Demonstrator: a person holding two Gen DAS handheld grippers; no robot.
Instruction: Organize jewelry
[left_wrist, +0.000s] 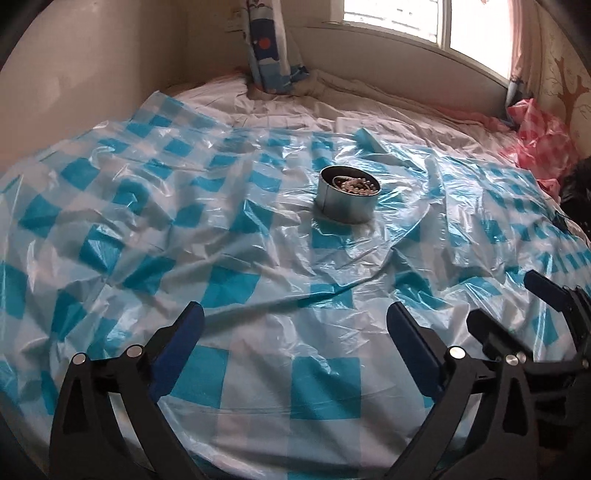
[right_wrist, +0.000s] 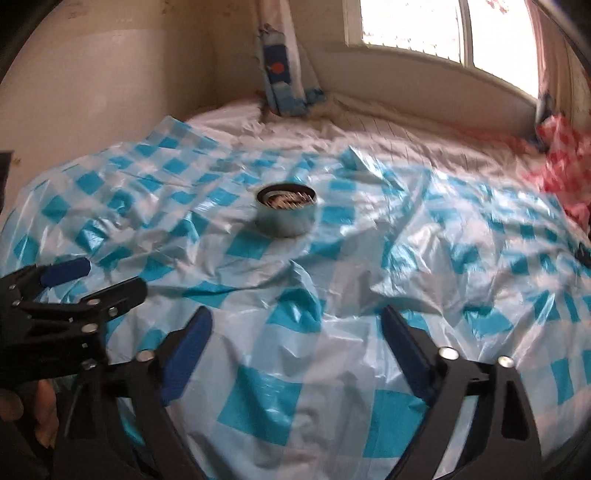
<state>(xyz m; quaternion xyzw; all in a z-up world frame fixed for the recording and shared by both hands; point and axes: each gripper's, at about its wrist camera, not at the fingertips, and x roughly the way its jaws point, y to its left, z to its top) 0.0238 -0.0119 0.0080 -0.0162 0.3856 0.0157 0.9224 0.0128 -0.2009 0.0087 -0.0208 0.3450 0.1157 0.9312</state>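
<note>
Both grippers gape wide and empty, and the round silver metal tin of pearly jewelry (left_wrist: 348, 194) sits ahead on the bed's blue-checked plastic sheet (left_wrist: 155, 206), right of the left gripper (left_wrist: 295, 332), left of the right gripper (right_wrist: 297, 334).

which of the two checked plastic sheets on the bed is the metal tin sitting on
The blue-and-white checked sheet. The round tin stands upright on it, mid-bed. The pink checked one lies bunched at the far right near the window, with nothing on it.
</note>
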